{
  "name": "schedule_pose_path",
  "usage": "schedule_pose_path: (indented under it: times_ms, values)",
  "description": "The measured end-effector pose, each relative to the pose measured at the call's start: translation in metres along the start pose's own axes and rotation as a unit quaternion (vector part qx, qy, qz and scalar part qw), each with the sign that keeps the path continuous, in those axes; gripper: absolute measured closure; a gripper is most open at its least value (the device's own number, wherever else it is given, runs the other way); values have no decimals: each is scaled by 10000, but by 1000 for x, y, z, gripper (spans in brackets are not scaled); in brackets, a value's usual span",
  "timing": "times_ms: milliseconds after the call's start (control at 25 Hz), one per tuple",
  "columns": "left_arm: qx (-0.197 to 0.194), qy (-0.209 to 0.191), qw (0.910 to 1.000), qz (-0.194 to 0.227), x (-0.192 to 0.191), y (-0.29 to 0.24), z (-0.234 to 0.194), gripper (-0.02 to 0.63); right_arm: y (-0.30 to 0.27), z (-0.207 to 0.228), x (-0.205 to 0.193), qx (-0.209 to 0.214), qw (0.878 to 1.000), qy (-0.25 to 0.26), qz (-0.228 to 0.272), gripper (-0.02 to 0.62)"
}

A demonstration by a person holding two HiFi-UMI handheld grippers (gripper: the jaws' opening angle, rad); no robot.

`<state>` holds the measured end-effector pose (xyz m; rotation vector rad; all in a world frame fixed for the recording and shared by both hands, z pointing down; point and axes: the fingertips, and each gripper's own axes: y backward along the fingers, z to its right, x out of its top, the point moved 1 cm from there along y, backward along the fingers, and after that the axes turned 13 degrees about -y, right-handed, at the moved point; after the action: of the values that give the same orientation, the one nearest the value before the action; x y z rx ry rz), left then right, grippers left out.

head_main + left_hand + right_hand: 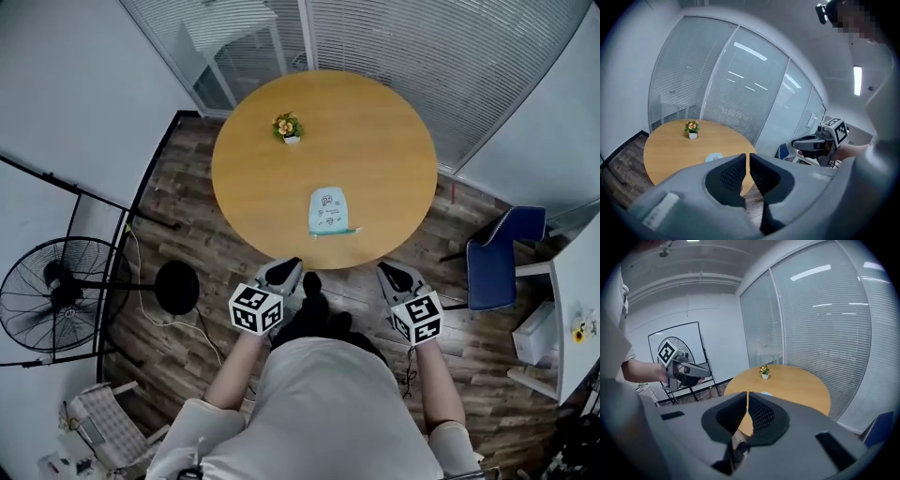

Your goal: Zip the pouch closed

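Closest to you, your left gripper (291, 265) and right gripper (387, 270) hang at the near rim of the round table (375, 141), over the floor and not yet over the top. In each gripper view the jaws stand together with only a thin slit between the pads, and nothing is held in either.

The first risk, as I judge it, is reaching in like this: jaws this close together would only prod the pouch (328, 210) and push it across the smooth wood. Part them before you descend.

The second risk lies in the pouch itself. It looks flat and light, so pulling the zip with one gripper while the other has no hold on the fabric would probably drag the whole pouch along and not close it. The slider is too small to make out from here, so find it before you commit to a pinch.

The pouch lies flat just ahead of both grippers, between their lines of reach and close to the near edge, with its teal-edged end toward you. Neither gripper touches it.

Farther back stands a small flower pot (288, 127), well apart from the pouch.
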<state>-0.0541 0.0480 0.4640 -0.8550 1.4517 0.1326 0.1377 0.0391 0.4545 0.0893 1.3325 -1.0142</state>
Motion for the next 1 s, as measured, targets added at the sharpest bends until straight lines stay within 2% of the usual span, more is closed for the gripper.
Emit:
schedule_pose_path:
  times_ms: [240, 480, 640, 1000]
  values:
    - [37, -125, 9999, 70, 3, 39, 6, 575, 14, -28, 2, 55, 9997, 186, 149, 586]
    - [31, -341, 9992, 215, 10, 72, -18, 584, 11, -48, 13, -166, 9989, 227, 385, 589]
    - [-92, -538, 9982, 230, 17, 88, -33, 586, 9, -61, 24, -390, 9978, 157, 516, 591]
    - [-423, -627, 9961, 465, 39, 99, -53, 586, 5, -88, 51, -639, 9943, 276, 810, 592]
